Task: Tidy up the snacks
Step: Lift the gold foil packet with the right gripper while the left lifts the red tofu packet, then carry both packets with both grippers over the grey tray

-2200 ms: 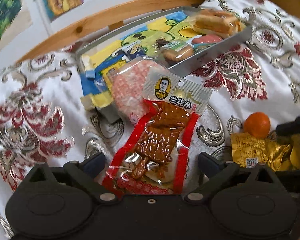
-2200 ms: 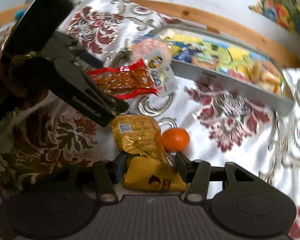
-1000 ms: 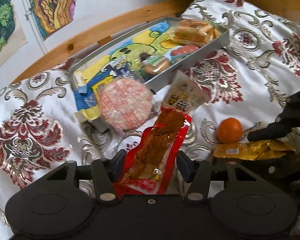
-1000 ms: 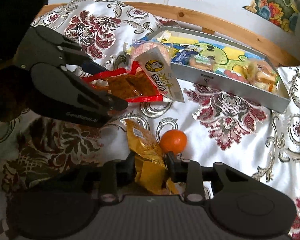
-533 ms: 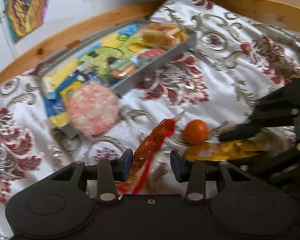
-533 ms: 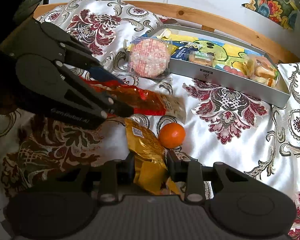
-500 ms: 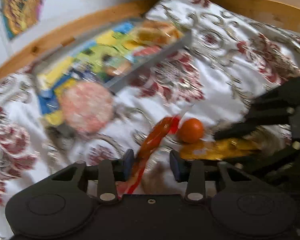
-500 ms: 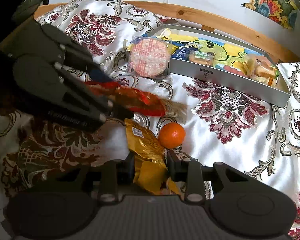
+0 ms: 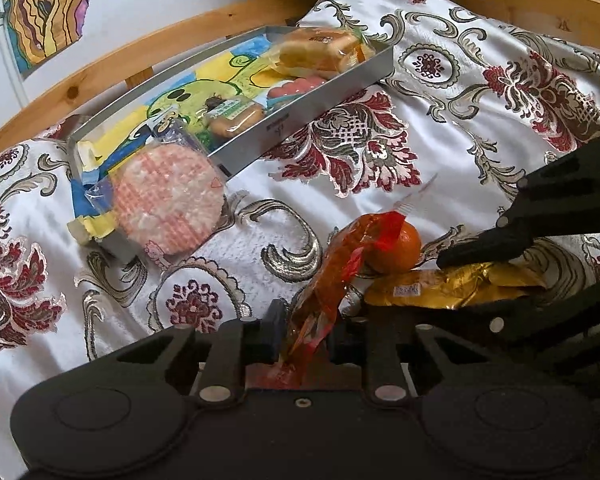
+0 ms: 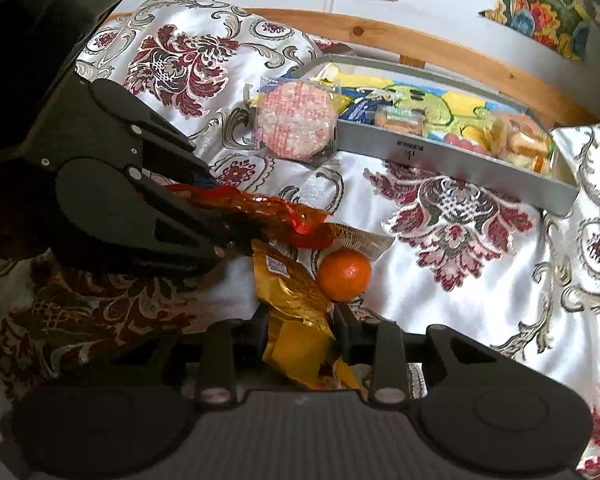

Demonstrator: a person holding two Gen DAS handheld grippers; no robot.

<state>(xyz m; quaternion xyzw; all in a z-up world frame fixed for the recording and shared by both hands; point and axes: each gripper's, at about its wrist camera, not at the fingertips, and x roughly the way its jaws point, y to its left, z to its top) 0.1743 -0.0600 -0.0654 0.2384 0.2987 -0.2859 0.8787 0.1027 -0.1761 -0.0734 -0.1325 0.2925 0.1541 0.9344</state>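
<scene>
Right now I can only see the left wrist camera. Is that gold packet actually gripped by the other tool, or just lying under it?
Observer: Gripped. The right wrist view shows the gold packet pinched between the right gripper's two fingers.
Operator: And the red packet in front of me?
Observer: From that side it is seen flat-on. The left gripper clamps one end of the red packet, and its clear end reaches right beside the orange.

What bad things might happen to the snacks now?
The red packet hangs limp from the left gripper, pinched only at one end, so it might slip out. The orange touches the gold packet held in the right gripper; lifting that could set it rolling. The pink round cake leans on the tray rim and may slide off.
</scene>
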